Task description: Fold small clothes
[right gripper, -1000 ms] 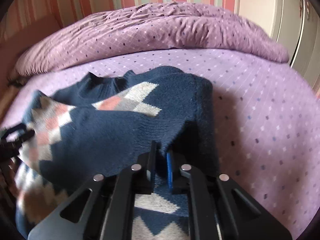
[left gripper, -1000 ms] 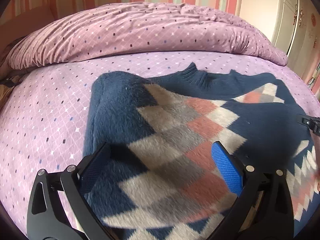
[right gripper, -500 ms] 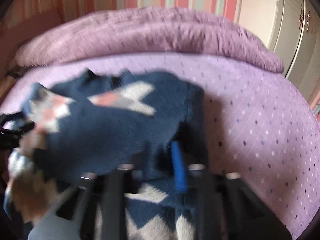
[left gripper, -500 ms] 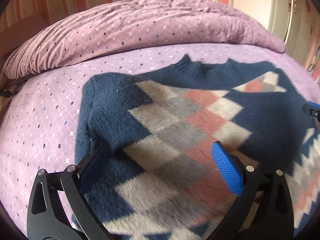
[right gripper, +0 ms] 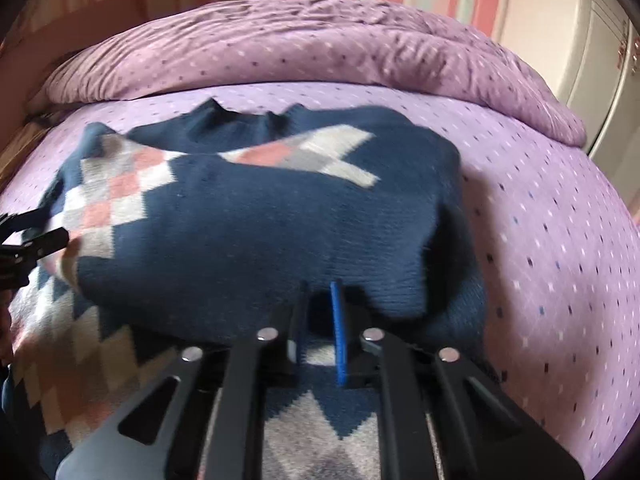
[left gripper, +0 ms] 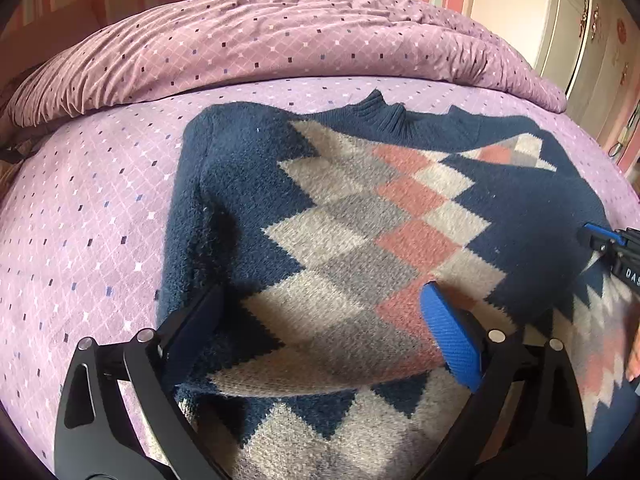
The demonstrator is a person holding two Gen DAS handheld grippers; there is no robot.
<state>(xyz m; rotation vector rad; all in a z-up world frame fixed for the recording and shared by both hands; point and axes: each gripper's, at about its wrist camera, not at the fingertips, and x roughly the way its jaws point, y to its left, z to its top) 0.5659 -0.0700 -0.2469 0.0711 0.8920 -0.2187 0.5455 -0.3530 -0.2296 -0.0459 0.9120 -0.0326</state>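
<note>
A navy sweater [left gripper: 360, 216] with grey, white and pink diamonds lies on the purple bed, both sides folded in over the middle. My left gripper [left gripper: 322, 296] is open just above it, and the folded left panel lies between its wide-apart fingers without touching them. In the right wrist view, my right gripper [right gripper: 320, 286] is at the lower edge of the folded navy panel [right gripper: 248, 232]. Its jaws are closing to a narrow gap with a dark bit of that edge between them. Each gripper shows at the other view's side edge.
The purple dotted bedsheet [left gripper: 92, 216] spreads to the left and to the right [right gripper: 540, 220]. A bunched duvet [left gripper: 280, 40] in similar cloth lies along the back. A white wardrobe [left gripper: 592, 32] stands at the far right. A fingertip [left gripper: 634, 356] shows at the right edge.
Both grippers moved forward and lower over the sweater. The right jaws spread apart half a second ago and have come together again. The right folded panel now lies flatter.
</note>
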